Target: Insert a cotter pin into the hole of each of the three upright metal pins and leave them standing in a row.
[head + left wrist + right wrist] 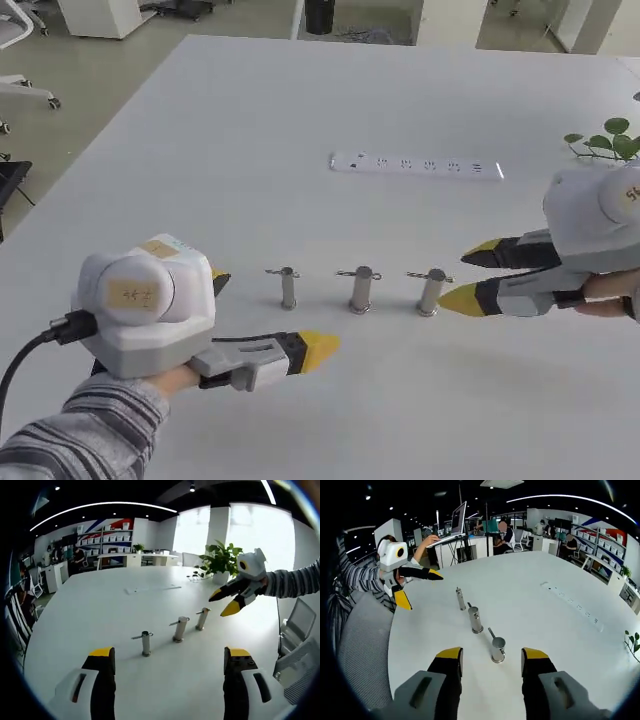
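Noting upright row on white table point(300, 120): left metal pin point(288, 290), middle metal pin point(361, 292), right metal pin point(431, 294), each apparently carrying cotter pin point(355, 271) crosswise through top hole. Holding left gripper point(273, 312) near-left of row, jaws spread, empty. Holding right gripper point(457, 277) just right of right metal pin, jaws spread, empty. Verifying seating; nudging any loose cotter pin lightly, avoiding toppling.

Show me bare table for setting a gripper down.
Bare: the wide strip between the power strip and the row of metal pins, and the near edge in front of the pins. Crowded: beside the row, where the left gripper and right gripper flank it.
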